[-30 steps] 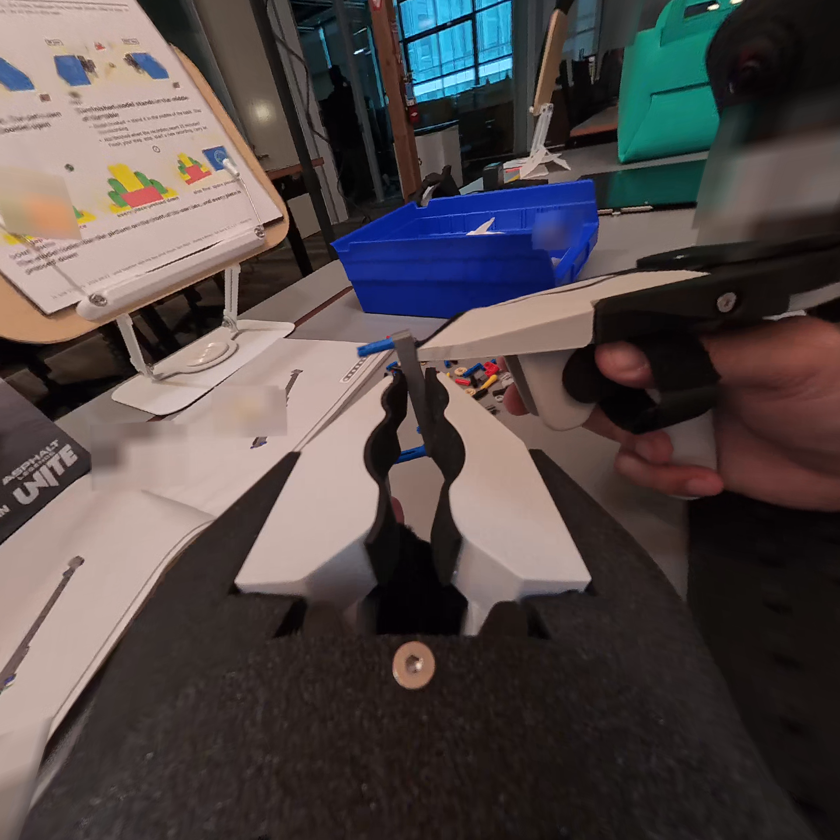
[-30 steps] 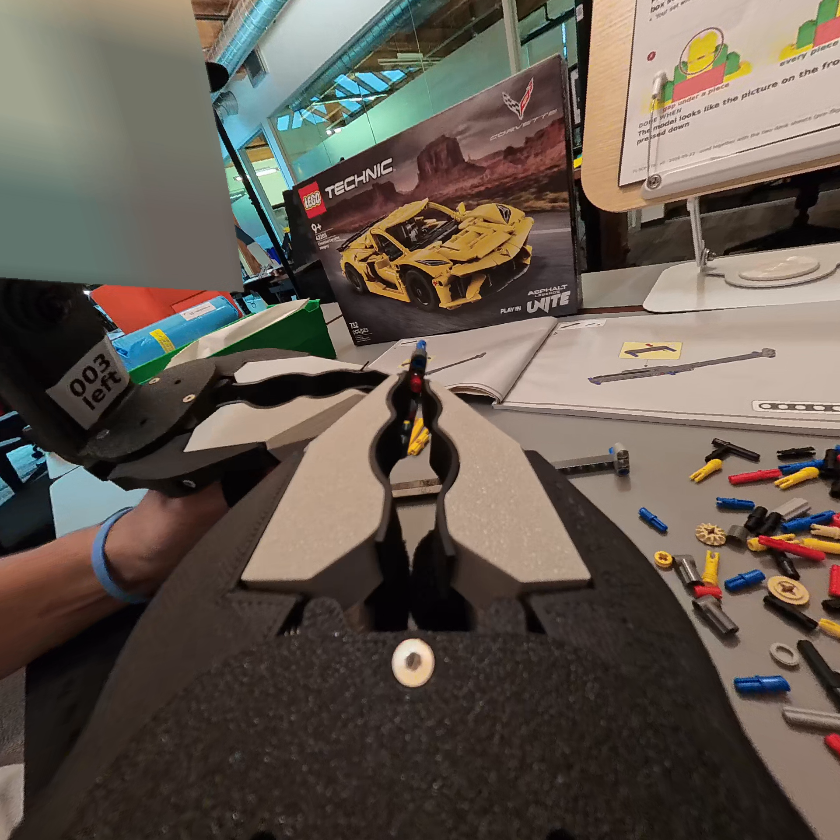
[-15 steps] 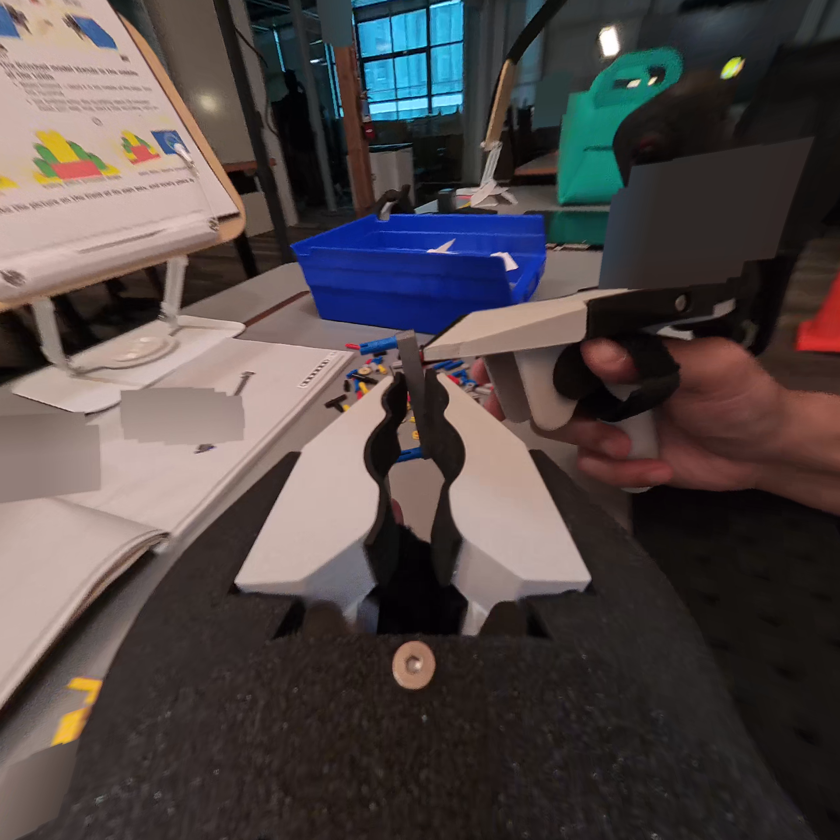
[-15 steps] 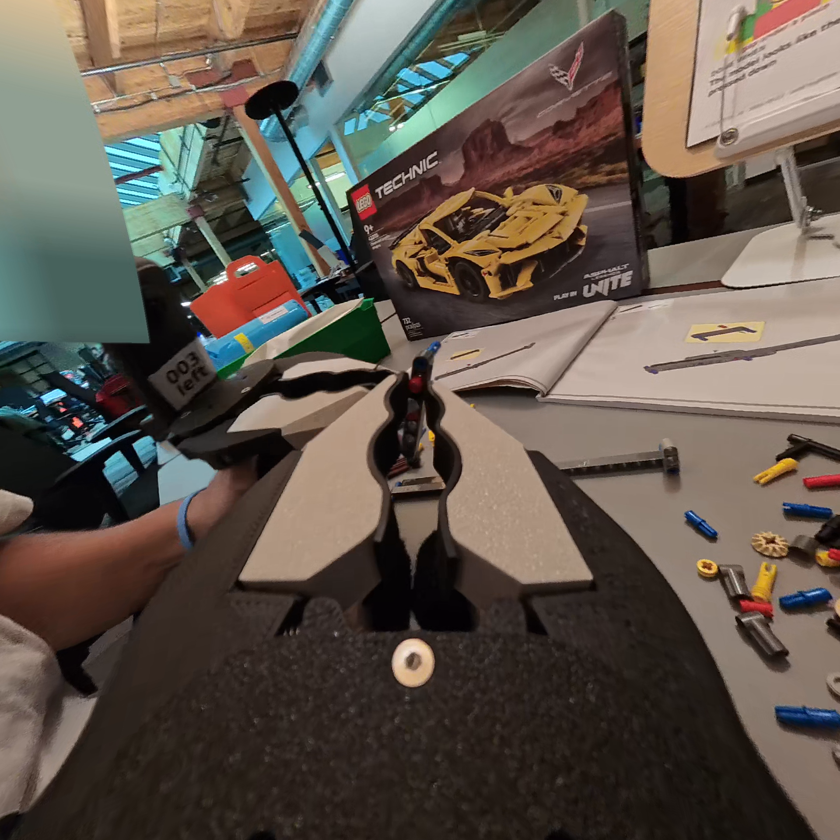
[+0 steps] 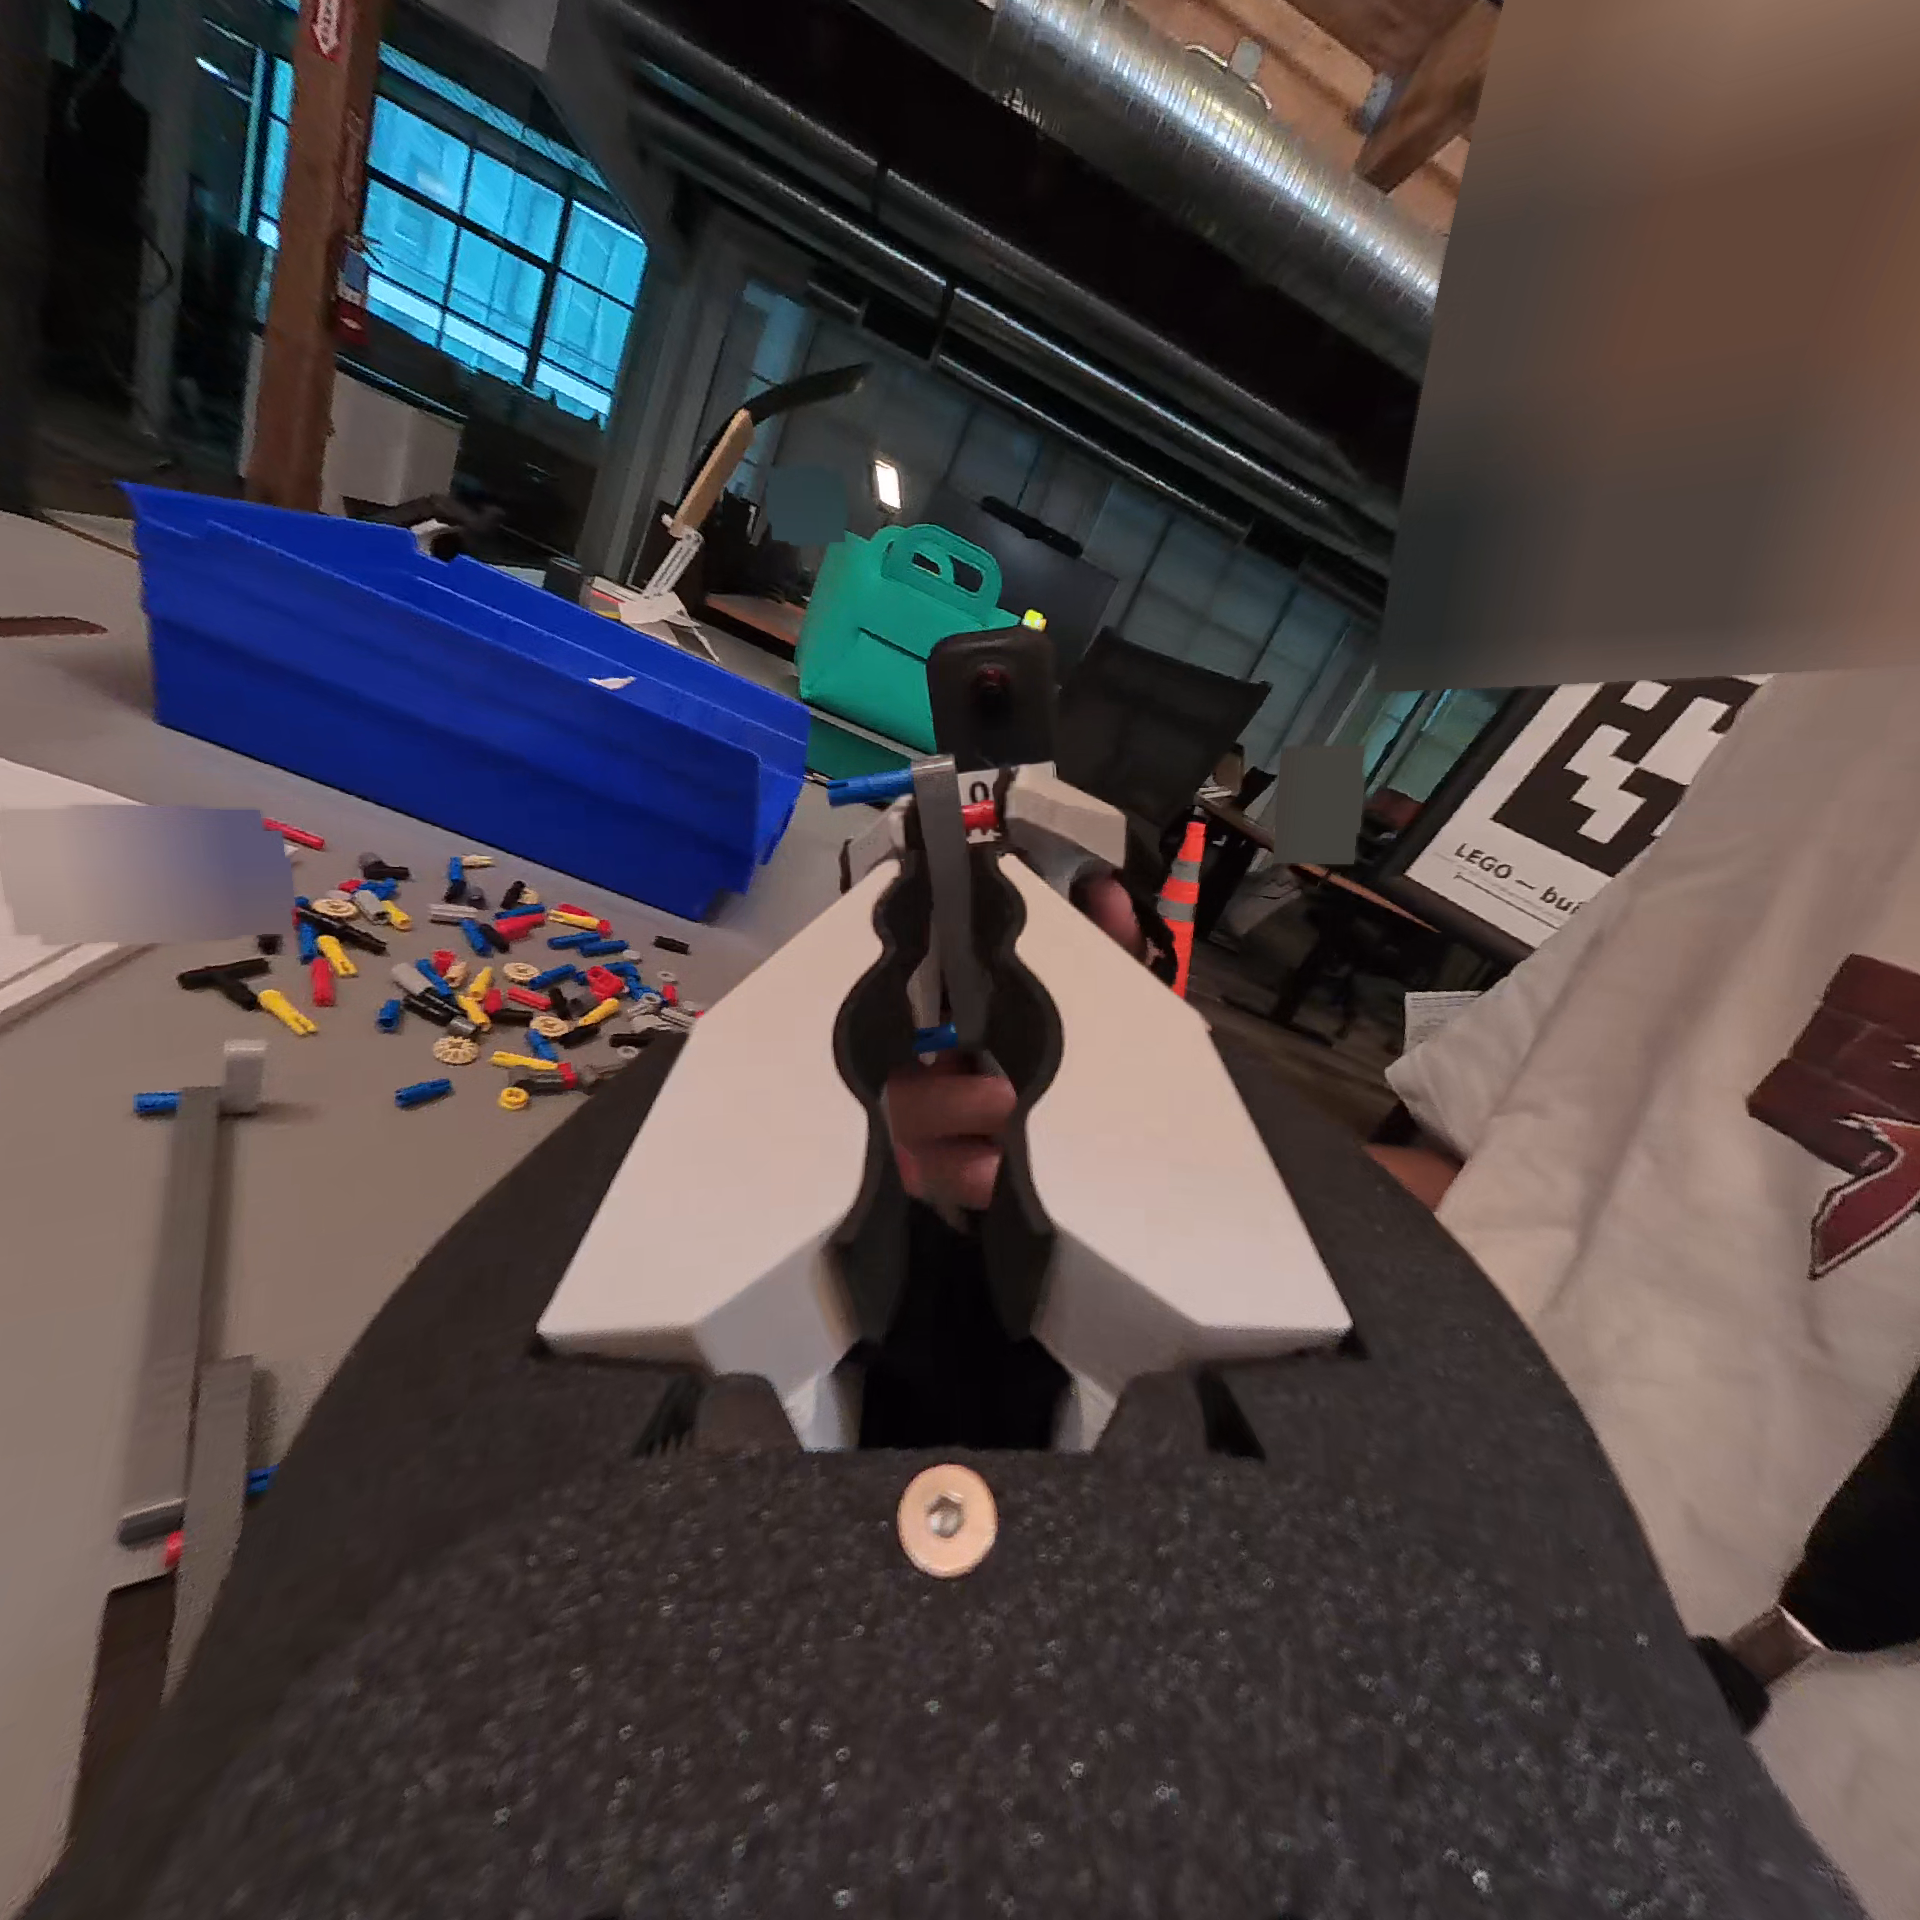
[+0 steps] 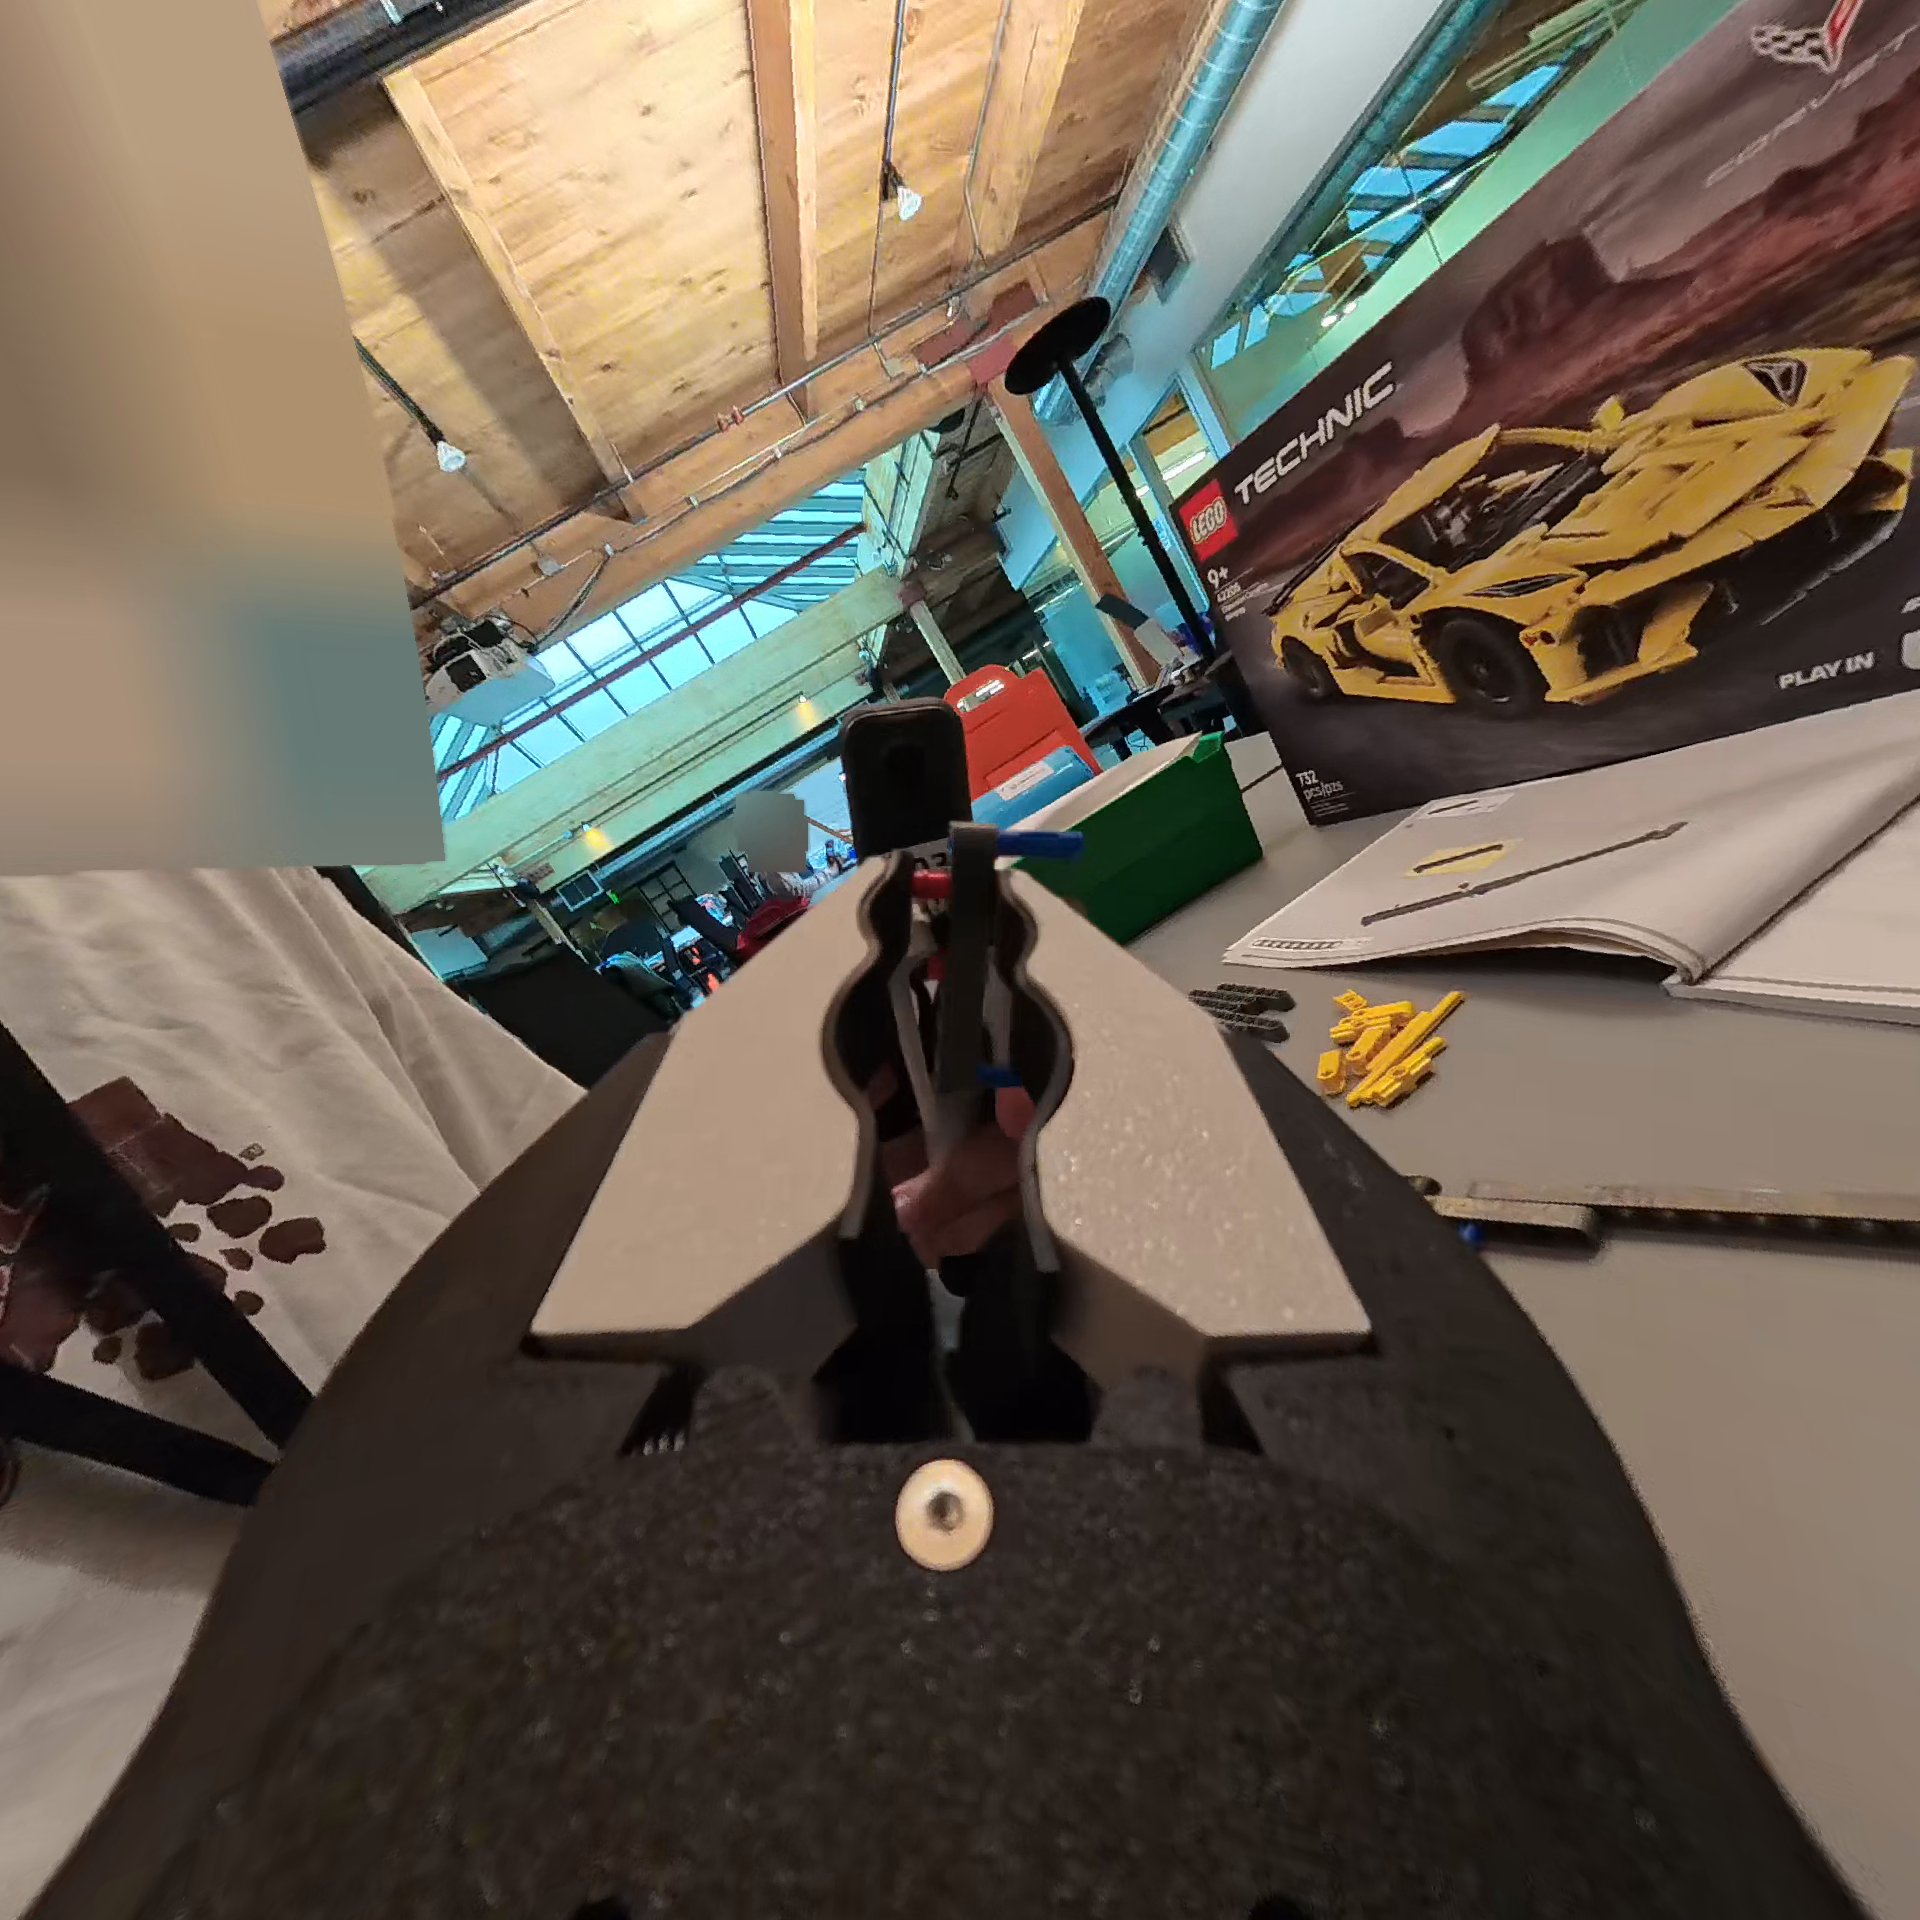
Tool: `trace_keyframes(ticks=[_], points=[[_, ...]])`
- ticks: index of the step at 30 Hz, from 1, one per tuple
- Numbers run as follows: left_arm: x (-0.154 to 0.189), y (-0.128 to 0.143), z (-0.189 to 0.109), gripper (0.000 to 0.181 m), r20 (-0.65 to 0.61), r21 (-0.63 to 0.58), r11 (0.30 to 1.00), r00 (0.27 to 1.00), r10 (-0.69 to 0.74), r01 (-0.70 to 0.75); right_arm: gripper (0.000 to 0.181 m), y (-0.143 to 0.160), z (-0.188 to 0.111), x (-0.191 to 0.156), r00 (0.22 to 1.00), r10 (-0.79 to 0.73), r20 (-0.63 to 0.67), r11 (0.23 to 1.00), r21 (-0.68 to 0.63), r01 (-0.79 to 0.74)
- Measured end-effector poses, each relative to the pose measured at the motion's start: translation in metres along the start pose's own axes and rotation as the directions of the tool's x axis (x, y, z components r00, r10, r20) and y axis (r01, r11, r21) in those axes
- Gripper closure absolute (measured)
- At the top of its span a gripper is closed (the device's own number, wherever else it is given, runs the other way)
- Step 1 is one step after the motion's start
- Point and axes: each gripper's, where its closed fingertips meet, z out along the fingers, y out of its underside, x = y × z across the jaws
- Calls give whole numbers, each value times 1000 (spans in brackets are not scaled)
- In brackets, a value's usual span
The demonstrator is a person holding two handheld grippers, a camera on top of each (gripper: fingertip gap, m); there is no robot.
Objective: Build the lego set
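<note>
Two grippers meet nose to nose in front of my chest, lifted above the table [image 5: 436, 1226]. My left gripper [image 5: 948, 914] is clamped on a grey beam [image 5: 951, 914] that stands upright between its tips, a blue pin [image 5: 868, 788] sticking out sideways at the top and another [image 5: 935, 1035] lower down. My right gripper [image 6: 961, 925] faces it and looks closed on the same assembly: from its camera the beam [image 6: 966, 935] fills the gap between the tips, with a red pin [image 6: 928, 885] beside it. Whether the right tips grip the beam itself or only that red pin, I cannot tell.

My guess is I am seating the red pin into the beam. To do it well I should keep the left hand stiff as the anvil, line the pin square to its hole and push straight along its axis; any tilt would jam it or twist the beam out of my grip.

Spare pins [image 5: 488, 966] lie scattered on the table near the blue bin [image 5: 447, 675], another long beam [image 5: 192, 1299] nearer me, yellow parts [image 6: 1382, 1049] beside the manual [image 6: 1558, 894].
</note>
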Motion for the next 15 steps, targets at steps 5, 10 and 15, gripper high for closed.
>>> trace_keyframes(ticks=[5,10,15], points=[[4,1,2,175,3,-9,999,999,36,-36,168,1,-1,-4,999,18,34,1000,-2,-18],[3,3,3,175,21,-29,998,998,62,-61,173,2,-2,0,1000,-1,3,1000,-11,1],[-24,8,-4,175,235,-219,913,890,391,-344,160,2,-4,24,994,6,-105,999,-36,-10]])
